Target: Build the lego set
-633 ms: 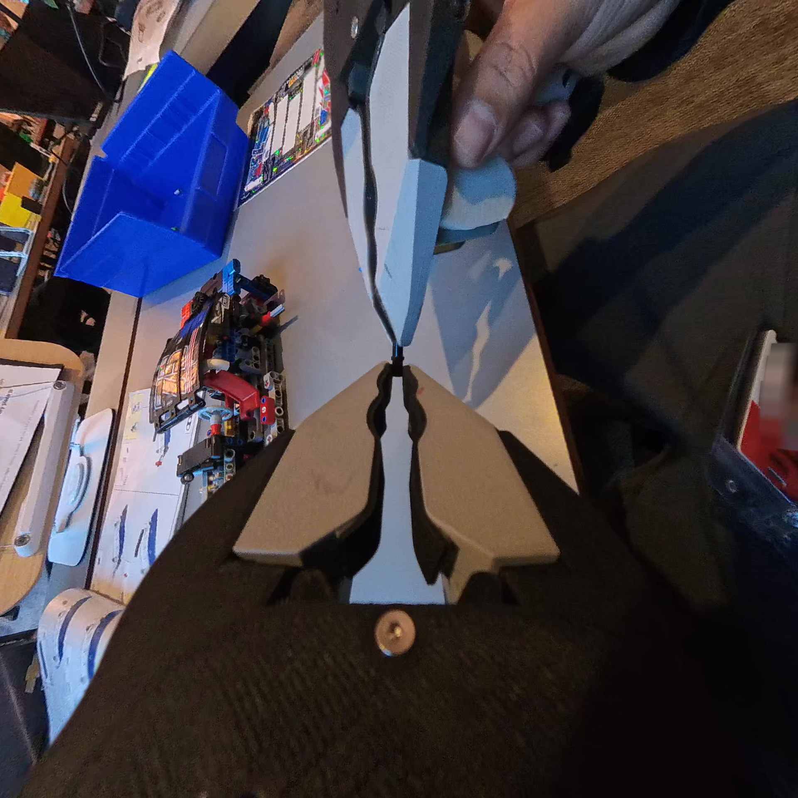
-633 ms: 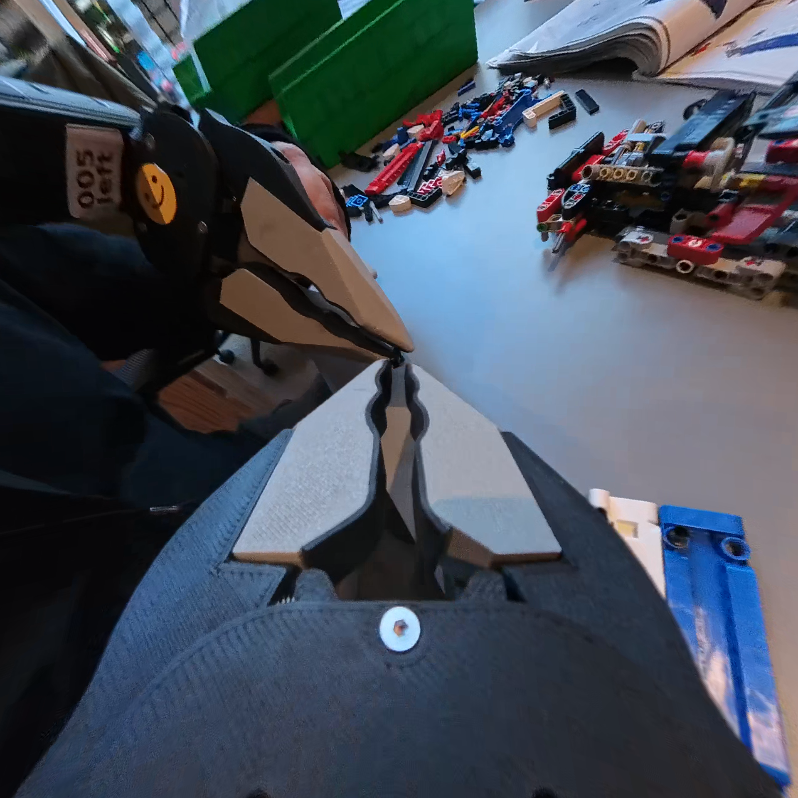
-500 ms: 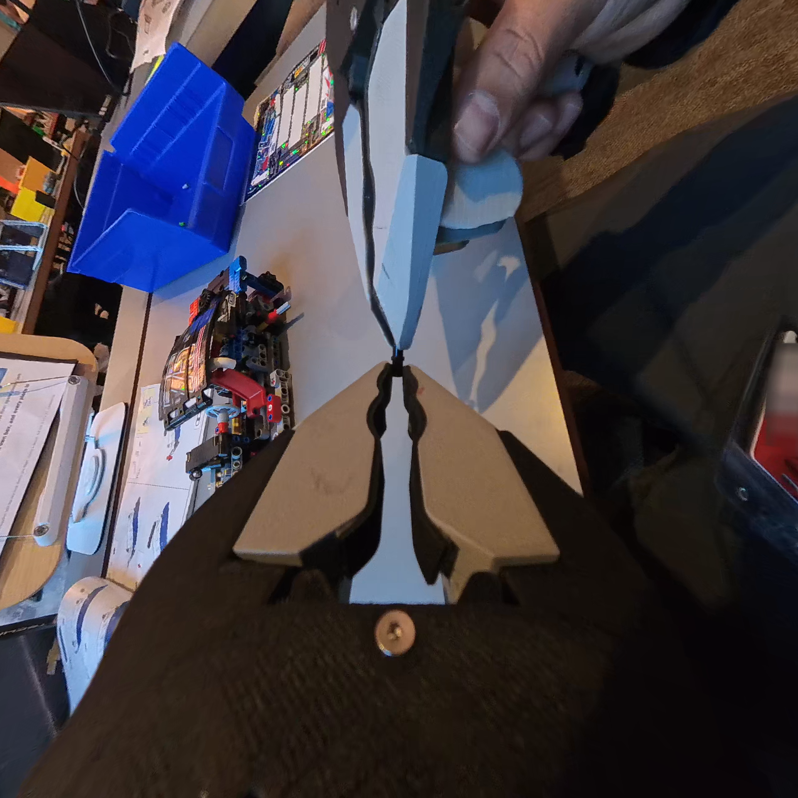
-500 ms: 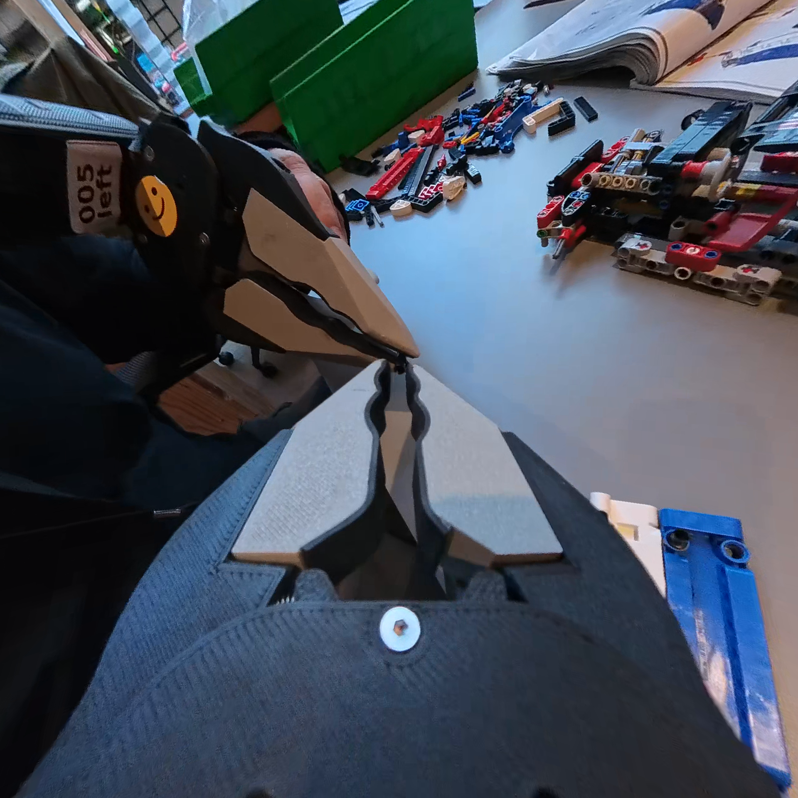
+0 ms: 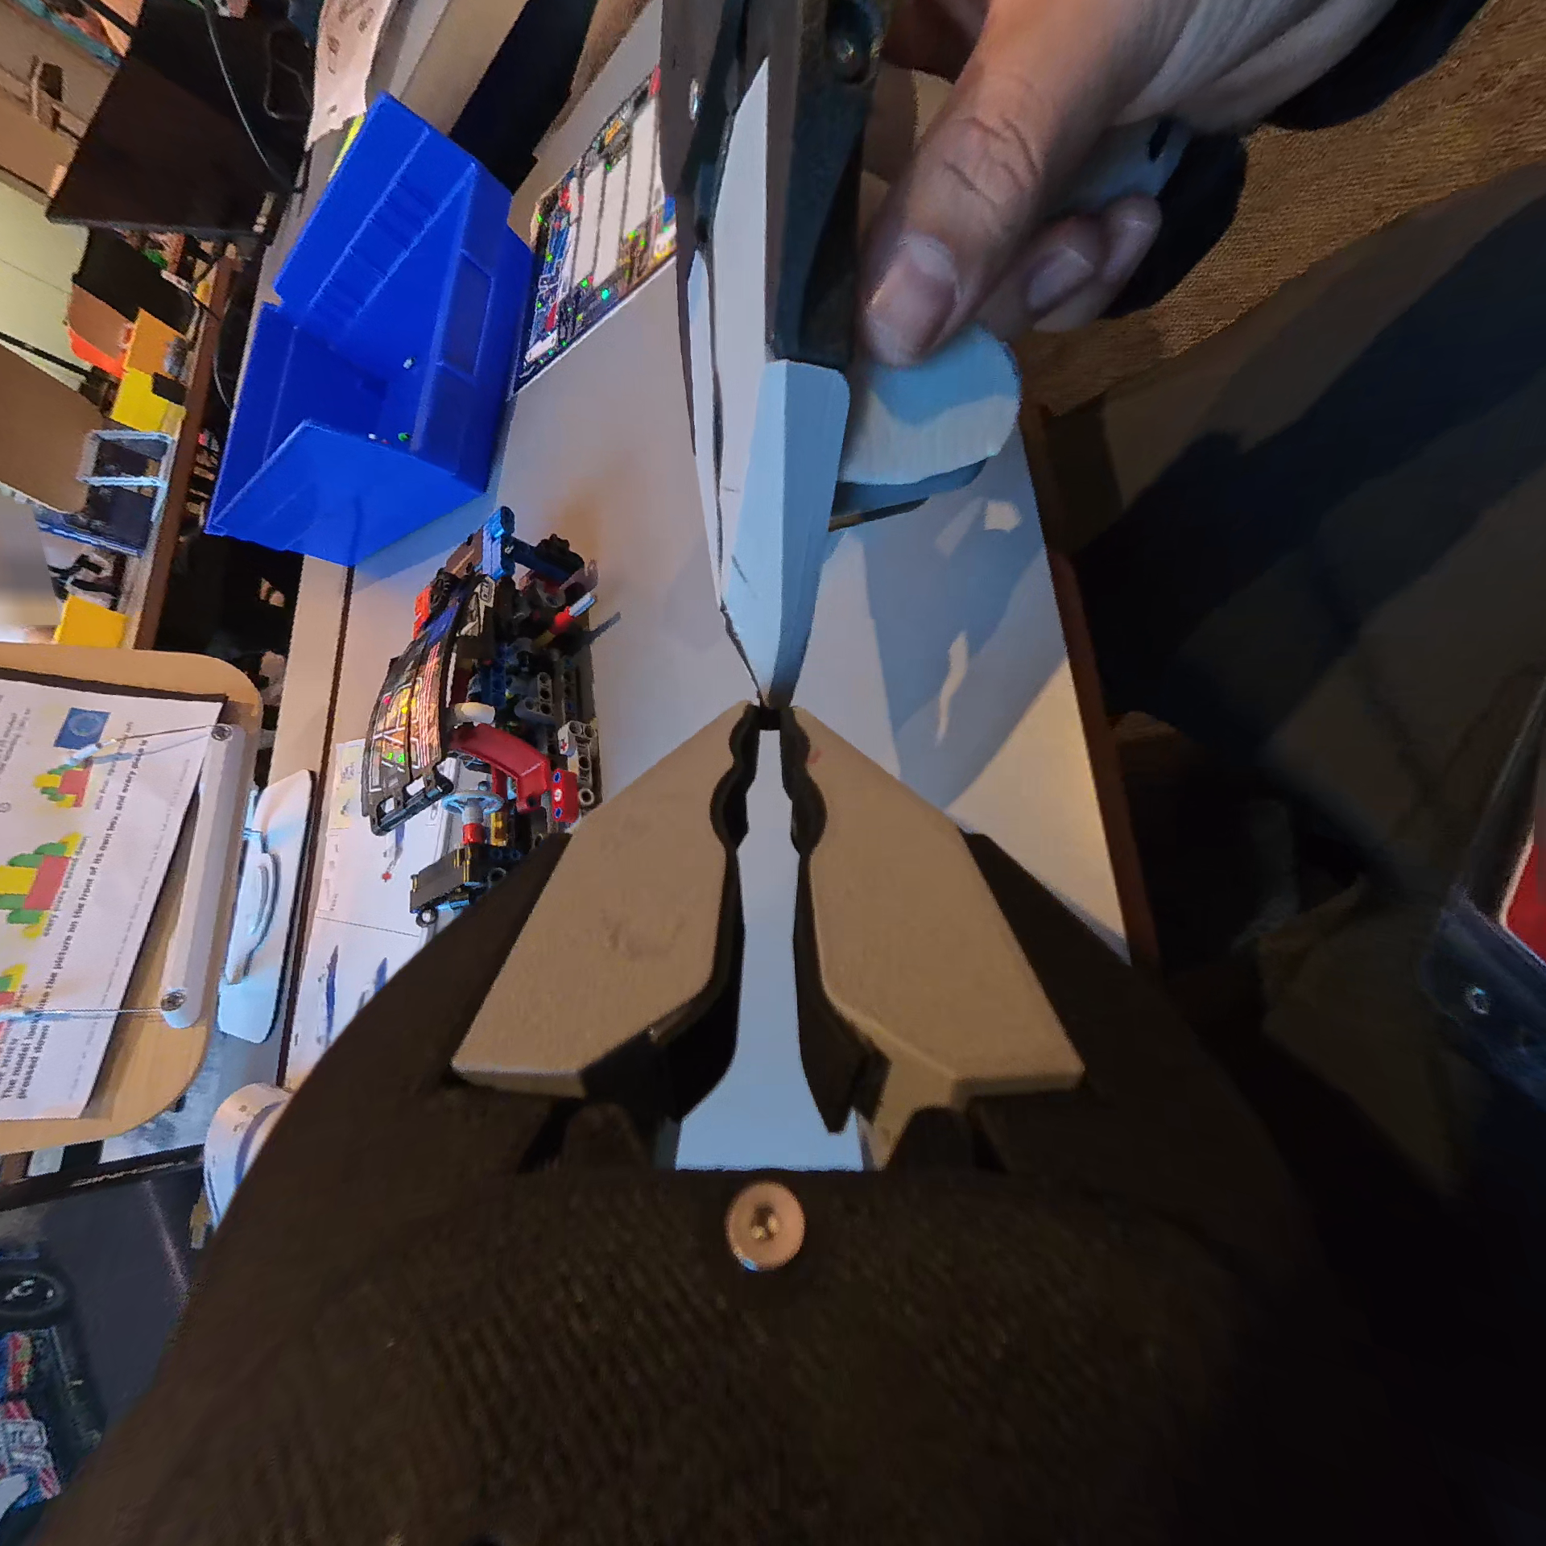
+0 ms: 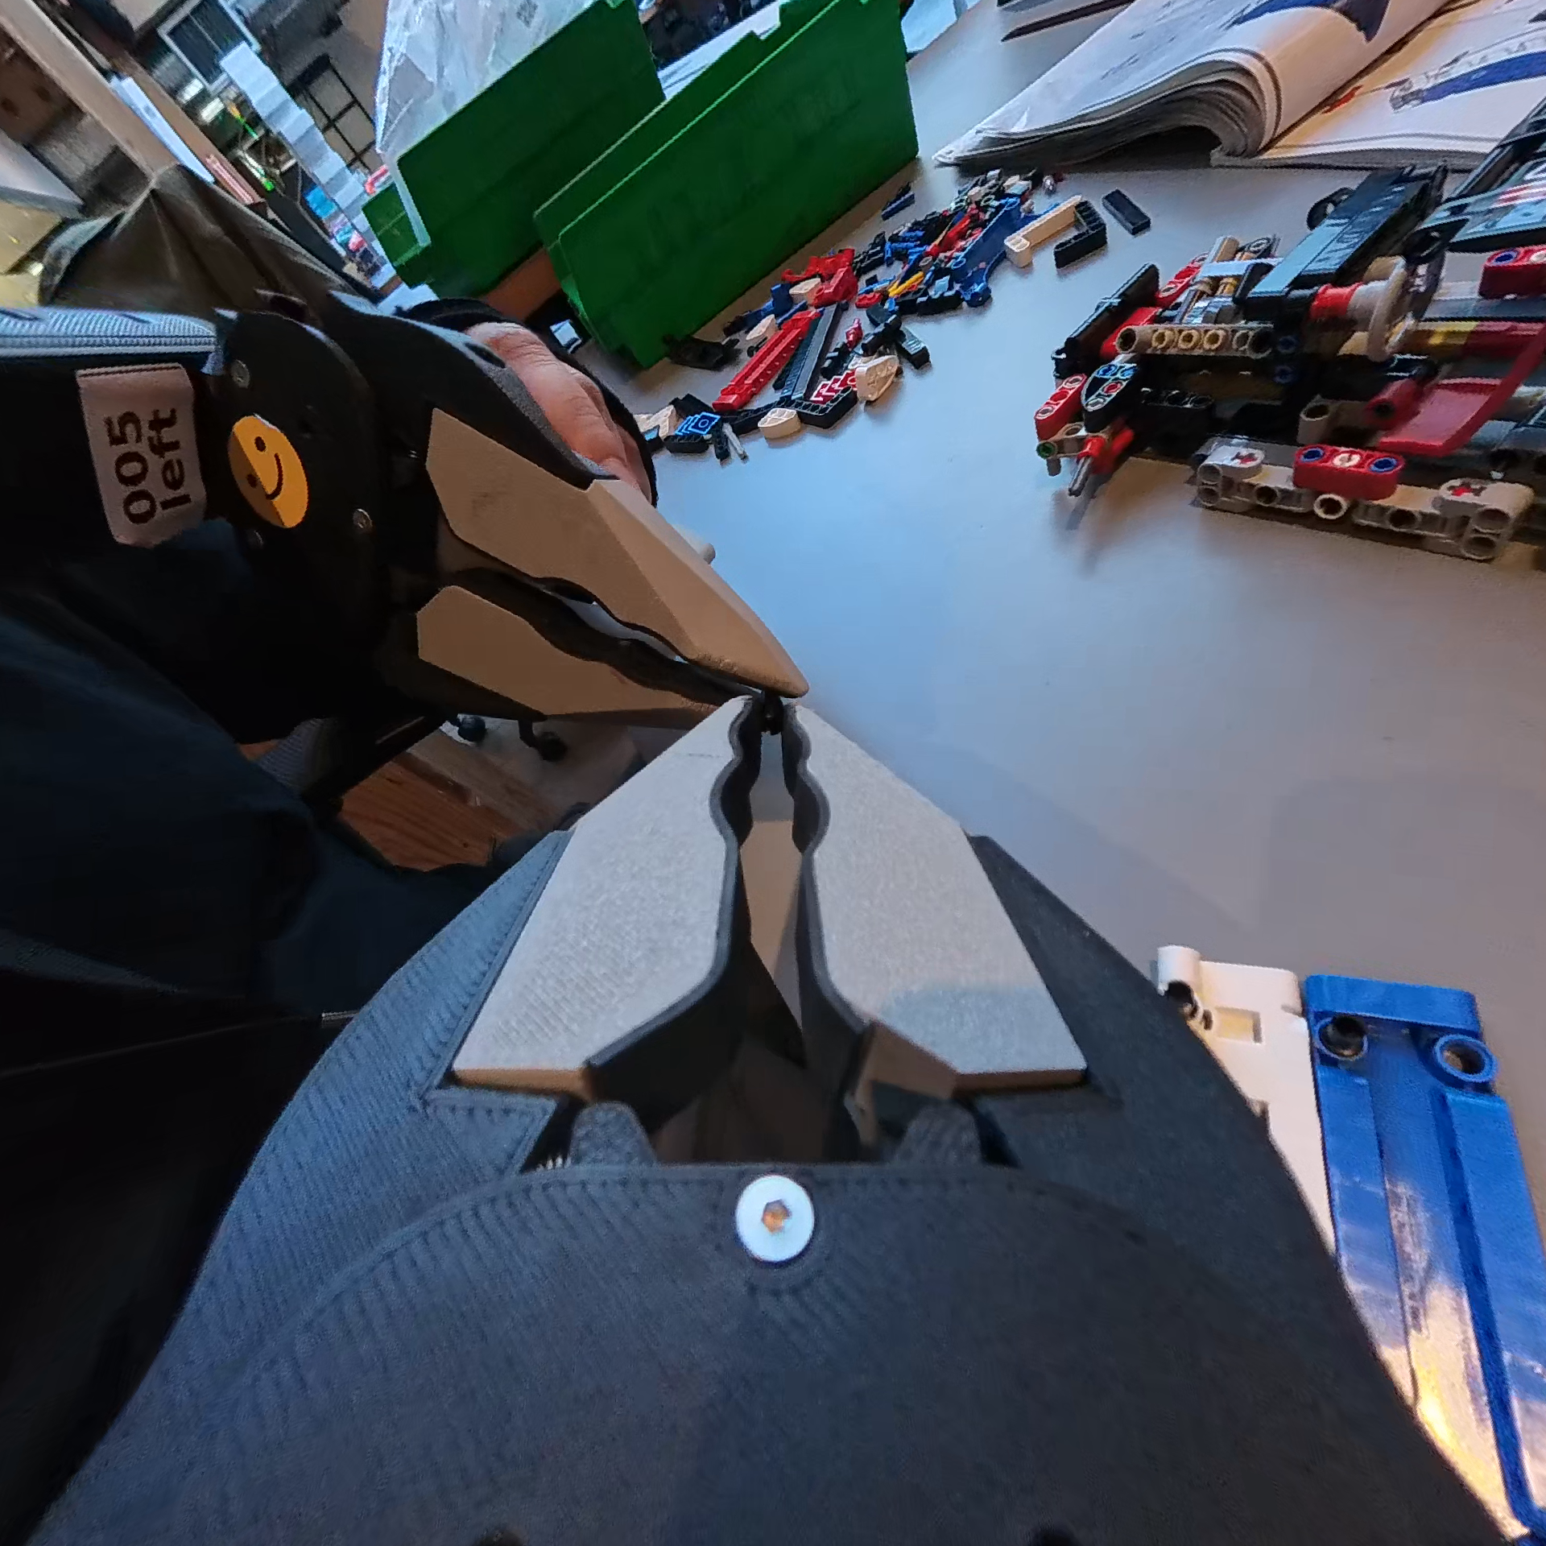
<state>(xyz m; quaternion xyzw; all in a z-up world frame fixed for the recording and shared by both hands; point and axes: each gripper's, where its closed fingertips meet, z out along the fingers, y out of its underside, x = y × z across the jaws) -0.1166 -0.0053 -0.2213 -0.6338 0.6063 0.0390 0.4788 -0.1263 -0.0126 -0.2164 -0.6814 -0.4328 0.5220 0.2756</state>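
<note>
Grey table [image 6: 1087,753], half-built model [image 6: 1338,401] far right; both grippers' [image 5: 768,718] [image 6: 768,711] tips meeting, nipping tiny black piece [image 6: 766,718], probably a pin. Light, slippery; gripping its ends.

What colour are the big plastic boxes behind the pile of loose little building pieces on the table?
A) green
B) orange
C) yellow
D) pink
A: in the right wrist view the big plastic boxes standing just behind the pile of loose little building pieces are plainly green.
</note>
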